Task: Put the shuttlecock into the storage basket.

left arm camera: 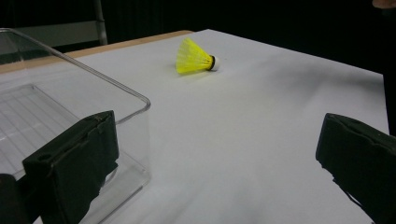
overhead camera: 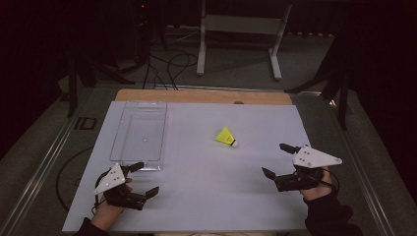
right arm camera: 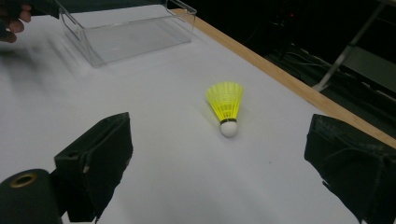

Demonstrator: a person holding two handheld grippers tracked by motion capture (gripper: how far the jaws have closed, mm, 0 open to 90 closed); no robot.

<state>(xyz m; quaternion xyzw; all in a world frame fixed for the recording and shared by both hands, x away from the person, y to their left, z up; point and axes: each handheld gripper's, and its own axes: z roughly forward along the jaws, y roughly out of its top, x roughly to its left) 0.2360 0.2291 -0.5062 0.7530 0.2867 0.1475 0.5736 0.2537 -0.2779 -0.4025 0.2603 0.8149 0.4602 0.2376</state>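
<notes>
A yellow shuttlecock [overhead camera: 226, 137] with a white cork tip lies on its side on the white table [overhead camera: 206, 167], right of centre. It also shows in the left gripper view as the shuttlecock [left arm camera: 194, 58] and close ahead in the right gripper view as the shuttlecock [right arm camera: 226, 106]. A clear plastic tray [overhead camera: 139, 132] sits empty at the left. My left gripper [overhead camera: 144, 178] is open just in front of the tray's near corner [left arm camera: 140, 100]. My right gripper [overhead camera: 277, 160] is open to the right of the shuttlecock, nothing between its jaws.
A wooden table edge [overhead camera: 201, 96] runs along the far side. Beyond it stand a white metal frame [overhead camera: 241, 29] and cables on the floor [overhead camera: 167, 69]. The person's other hand [right arm camera: 11, 21] shows at the top left of the right gripper view.
</notes>
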